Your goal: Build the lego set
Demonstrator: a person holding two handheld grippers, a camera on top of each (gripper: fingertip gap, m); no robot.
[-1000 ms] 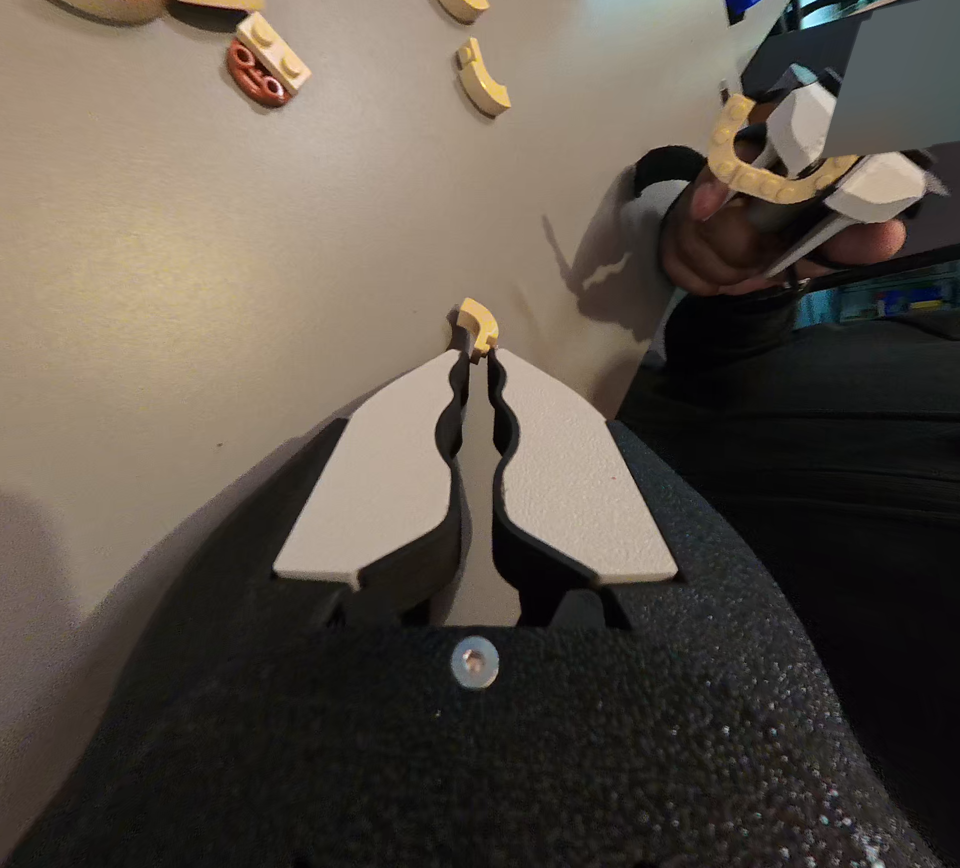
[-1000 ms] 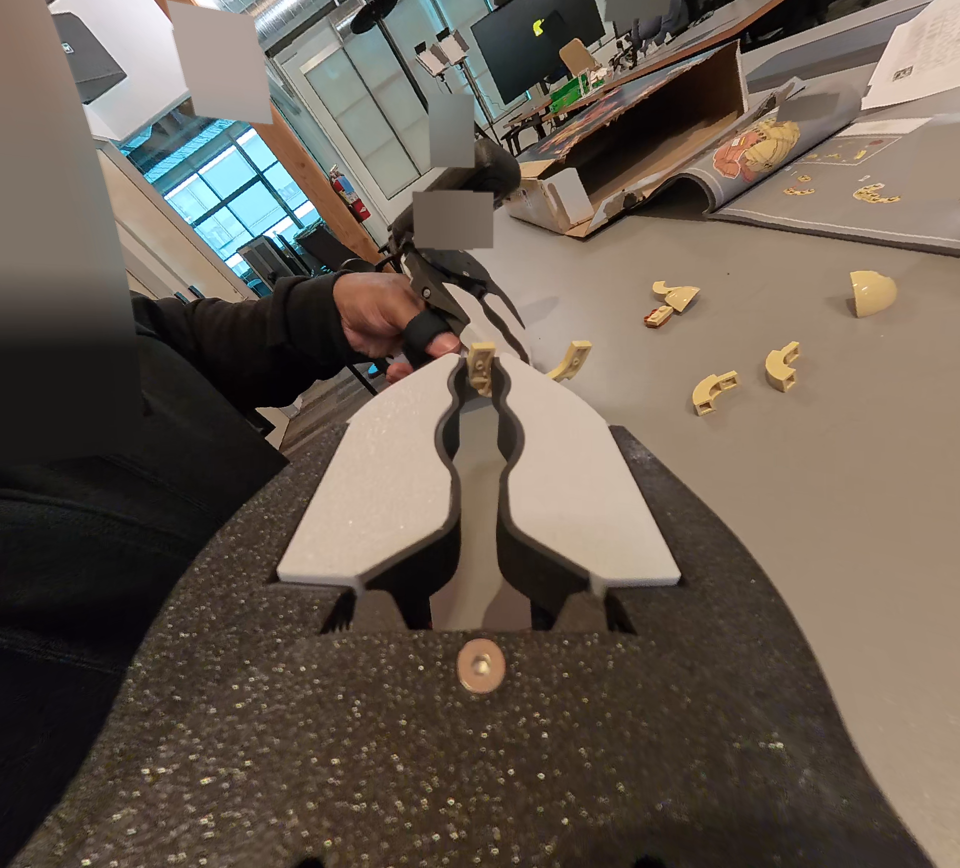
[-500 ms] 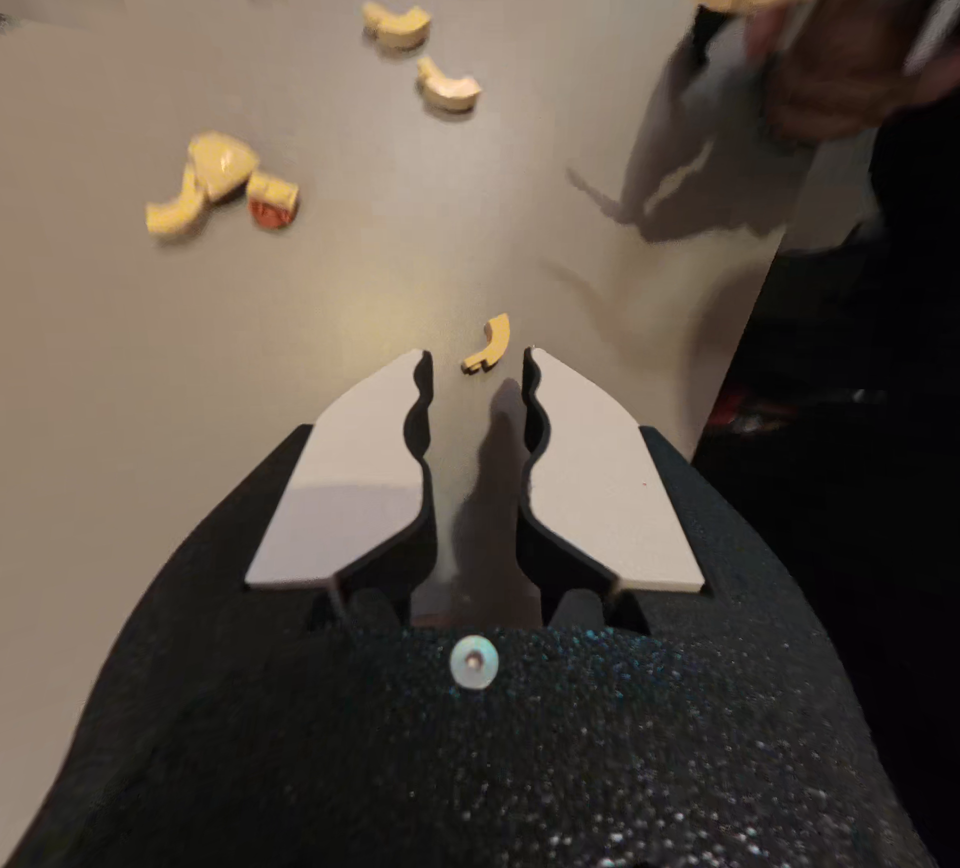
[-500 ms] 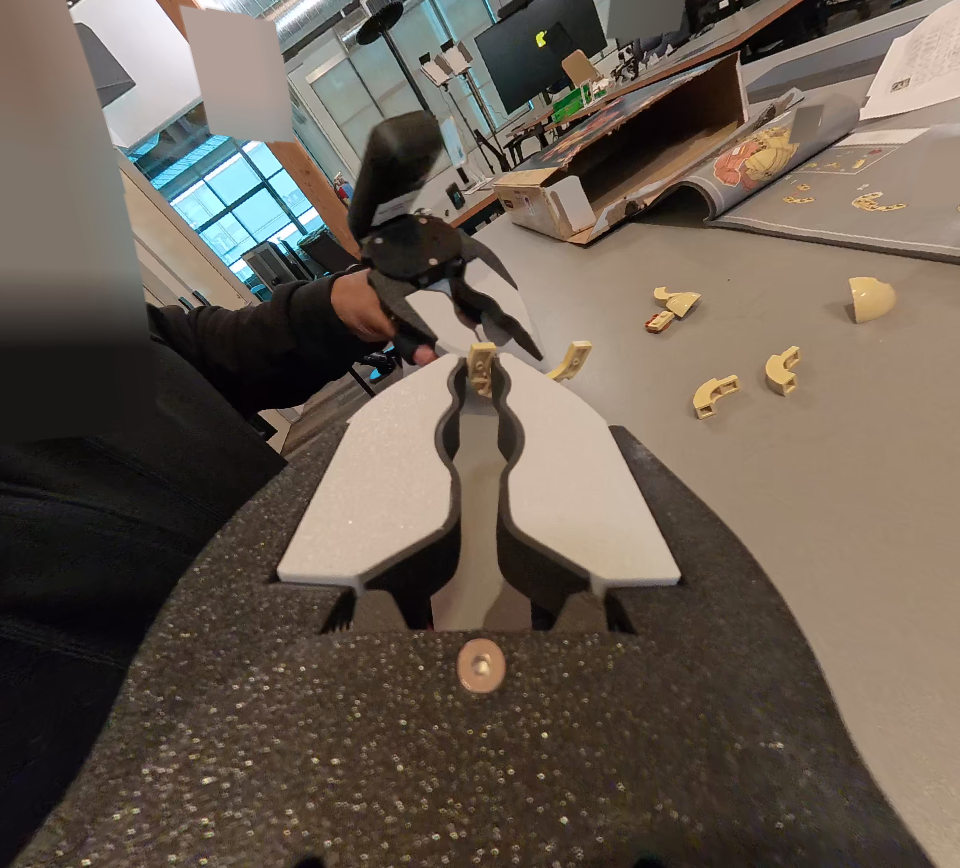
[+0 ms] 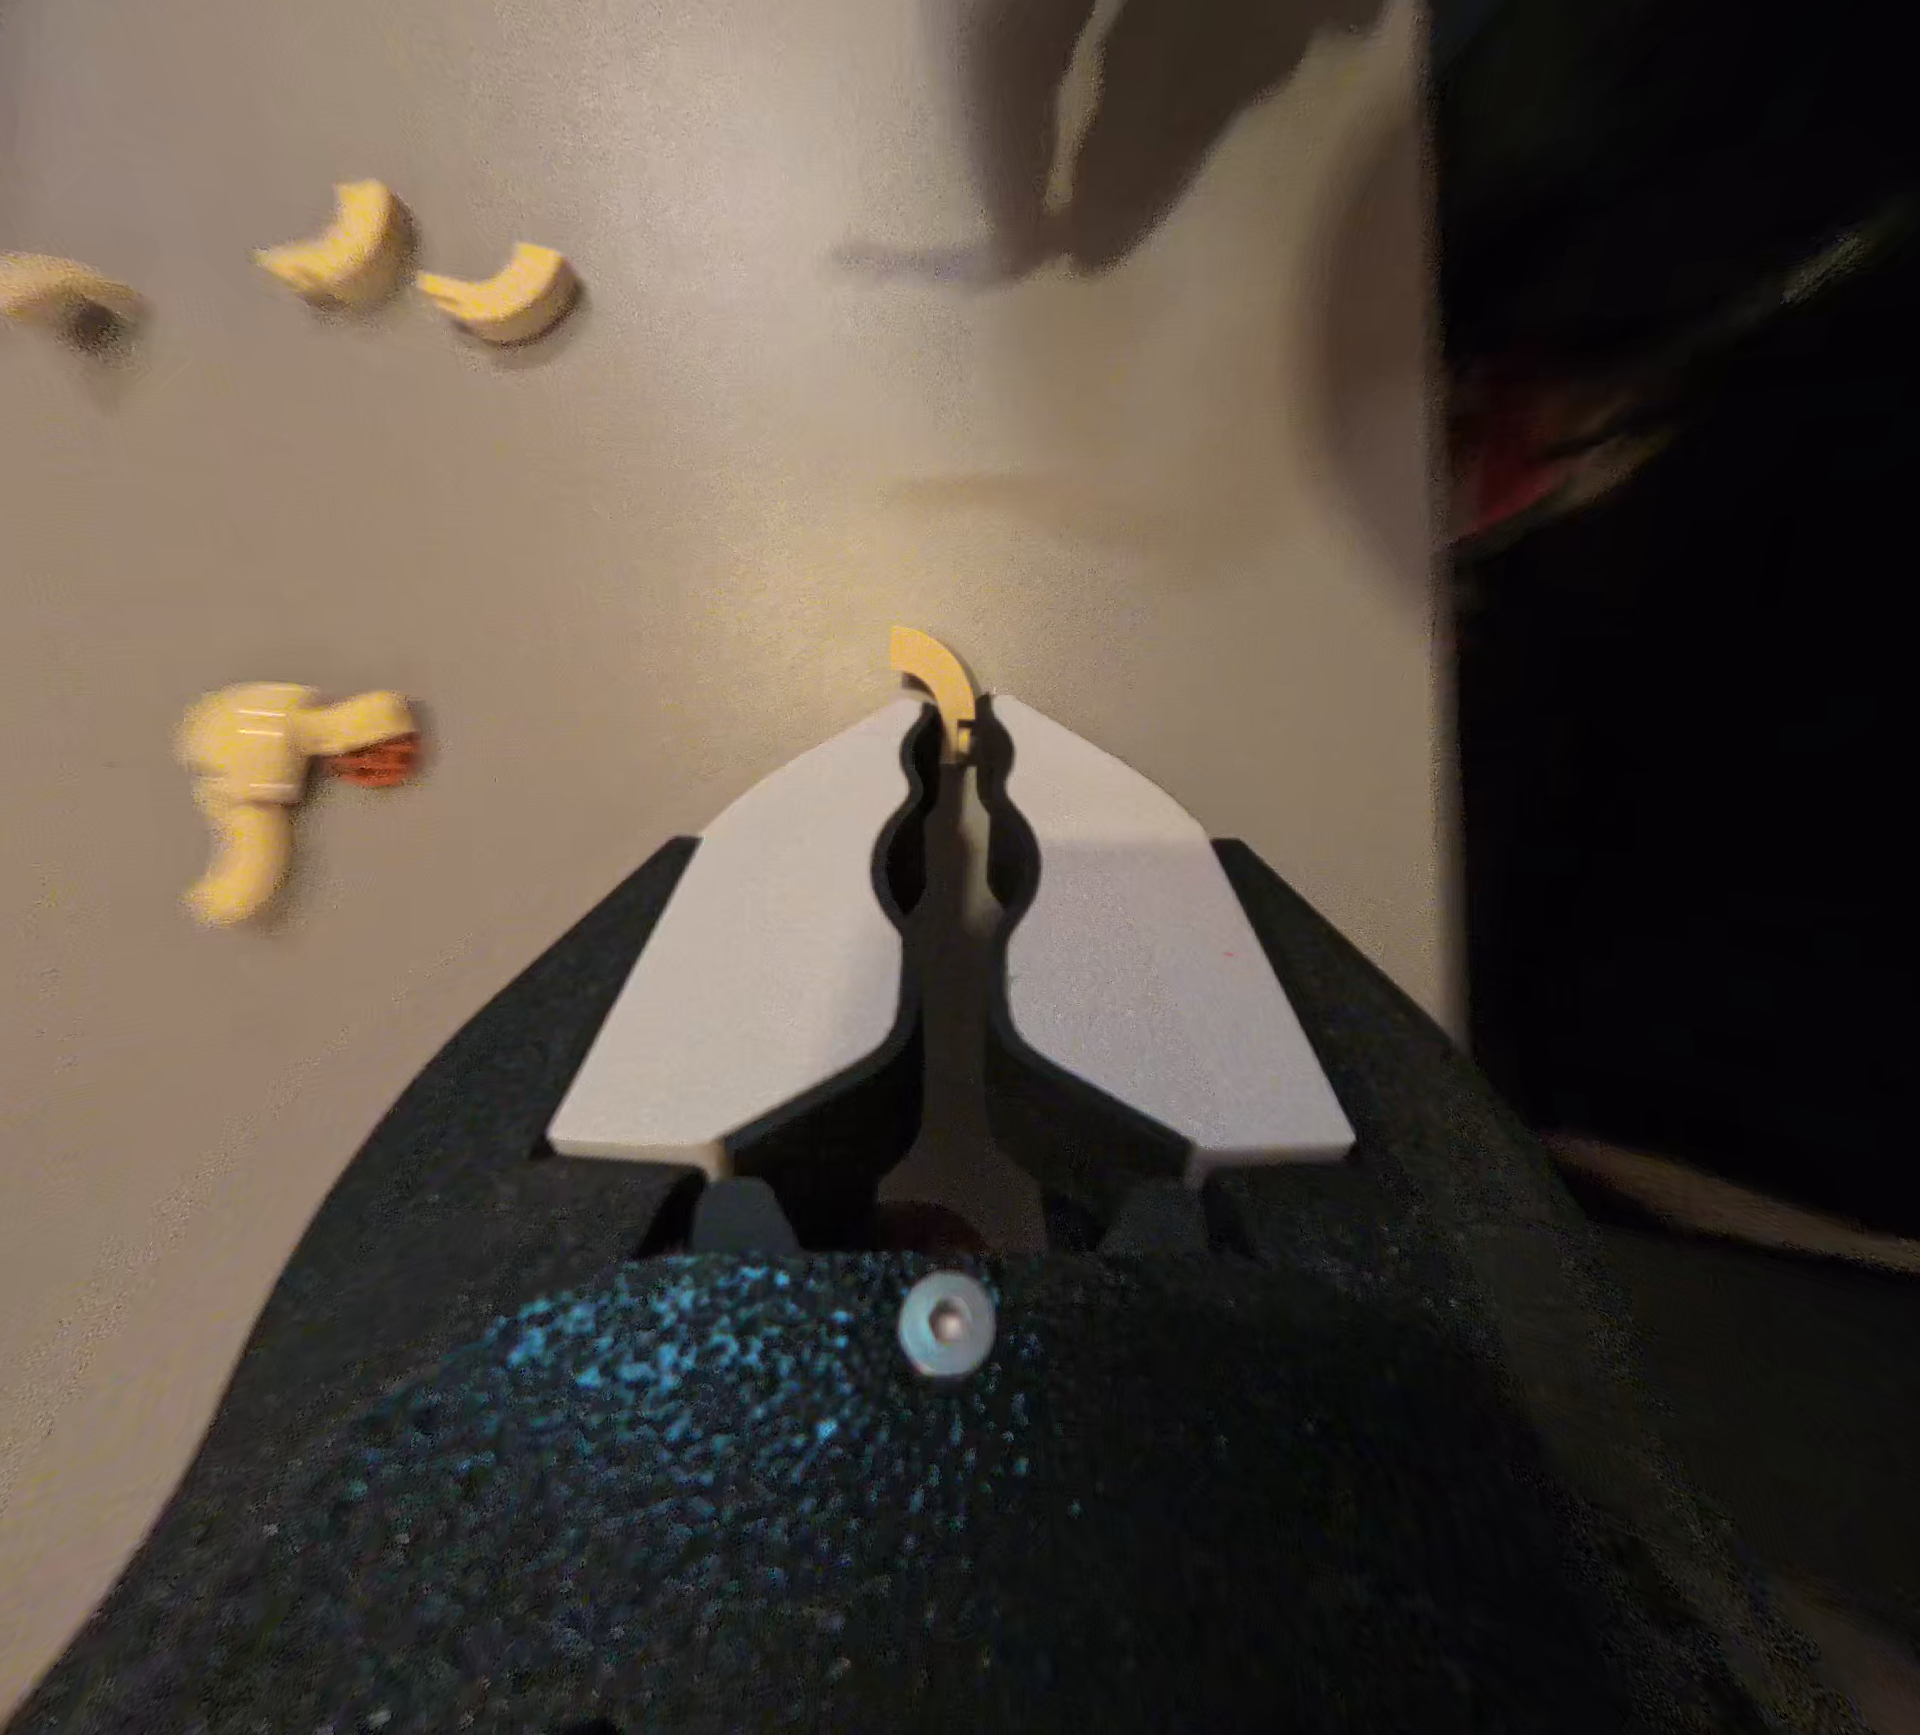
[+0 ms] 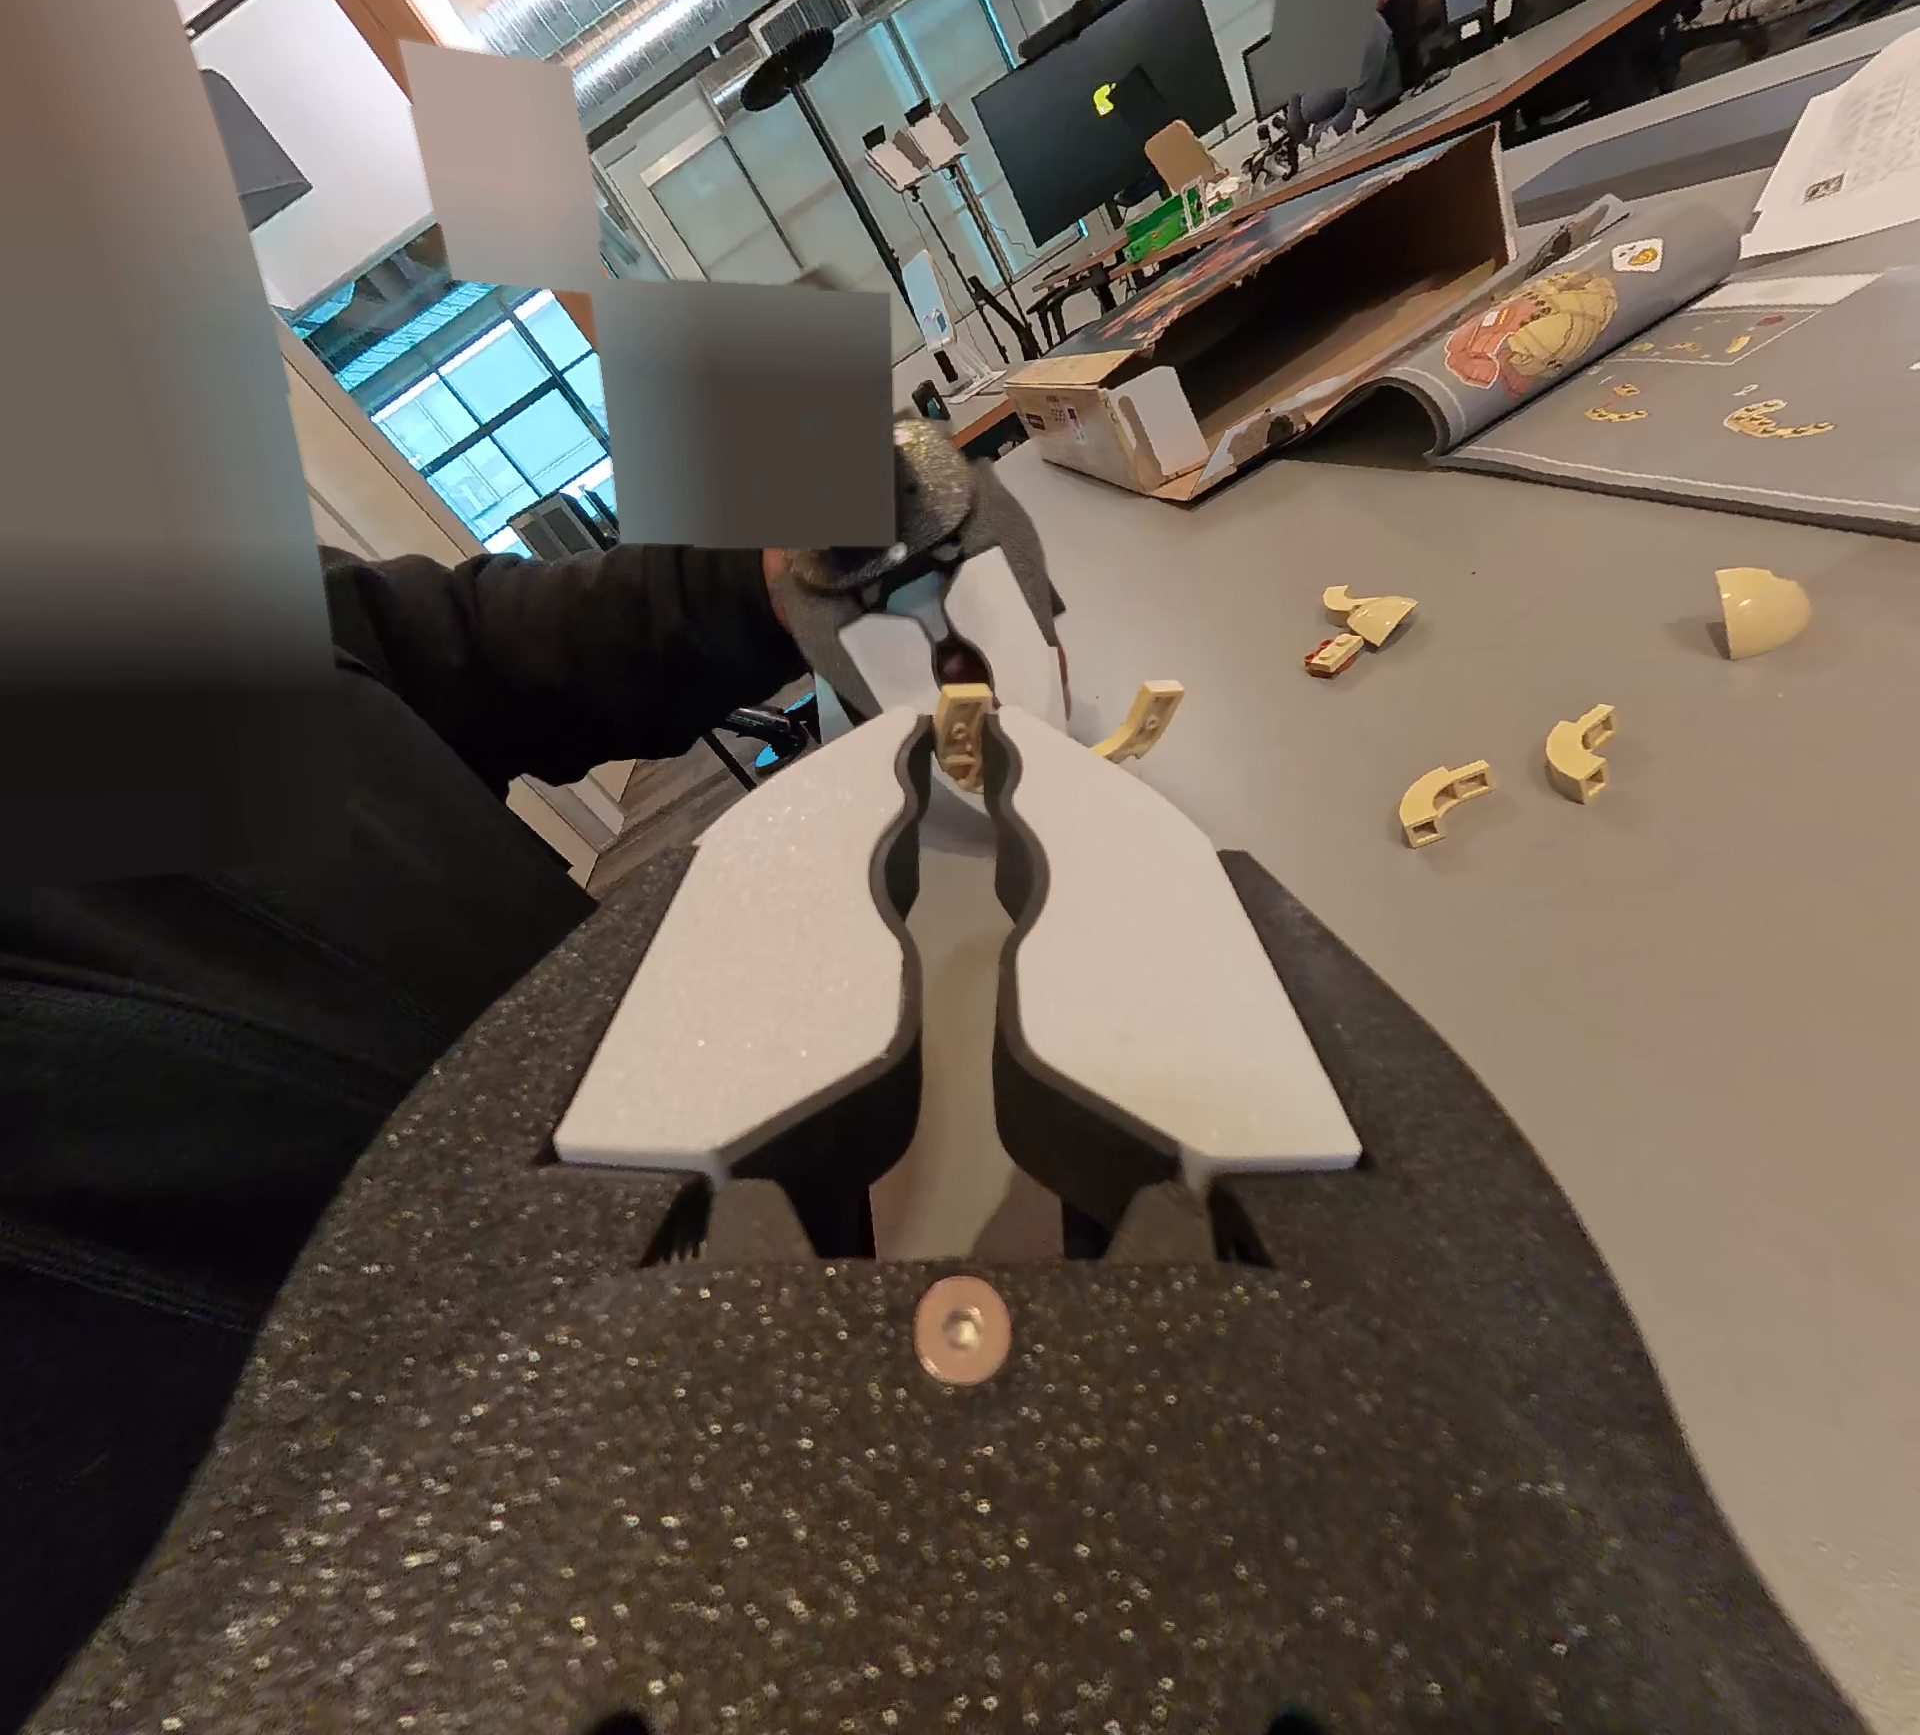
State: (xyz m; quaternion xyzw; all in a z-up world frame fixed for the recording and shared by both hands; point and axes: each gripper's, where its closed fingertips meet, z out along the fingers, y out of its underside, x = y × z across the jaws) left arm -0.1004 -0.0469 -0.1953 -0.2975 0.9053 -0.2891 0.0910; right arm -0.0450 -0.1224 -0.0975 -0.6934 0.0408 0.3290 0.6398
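Bench: we see a smooth grey bench (image 6: 1558, 1010) with small toy bricks on it.
Left claw: our left claw (image 5: 951, 709) has flat pale fingers (image 5: 790, 916) and a rough black body. It pinches a thin curved tan brick (image 5: 935, 672) at its tips.
Right claw: our right claw (image 6: 961, 735) is clamped on a tan curved plate (image 6: 961, 735) with studs; its other end (image 6: 1143, 719) sticks out on the right.
Loose bricks: two tan arch bricks (image 6: 1444, 802) (image 6: 1579, 750), a round tan dome (image 6: 1761, 610), and a small tan and brown pile (image 6: 1356, 625).
Box: an open cardboard box (image 6: 1299, 335) lies on its side, by an open booklet (image 6: 1621, 397).
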